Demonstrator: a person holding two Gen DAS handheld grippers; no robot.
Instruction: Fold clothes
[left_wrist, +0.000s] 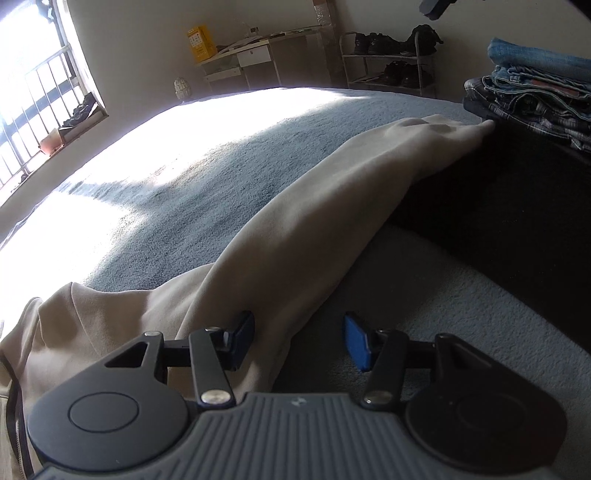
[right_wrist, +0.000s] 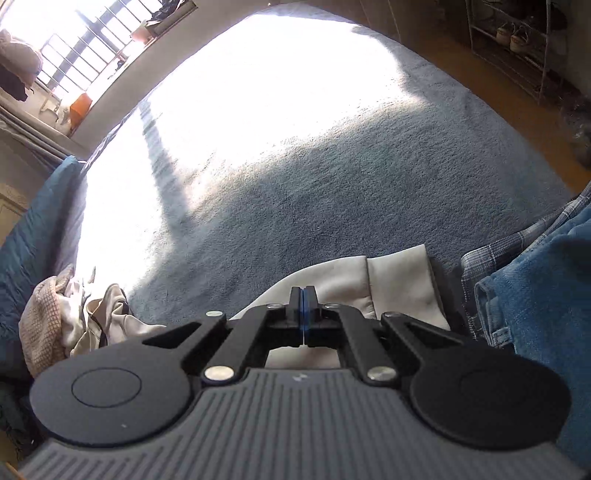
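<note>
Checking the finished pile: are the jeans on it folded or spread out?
Folded. The jeans lie in flat layers on top of a checked shirt at the blanket's edge.

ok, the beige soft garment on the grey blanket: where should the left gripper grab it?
Probably the raised fold ridge of the beige garment, just ahead of the open left gripper. Come from above, jaws straddling the ridge: it stands proud of the grey blanket.

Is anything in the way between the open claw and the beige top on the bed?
No. The left gripper has its jaws open right over the beige top's sleeve edge, with nothing visible between them.
</note>
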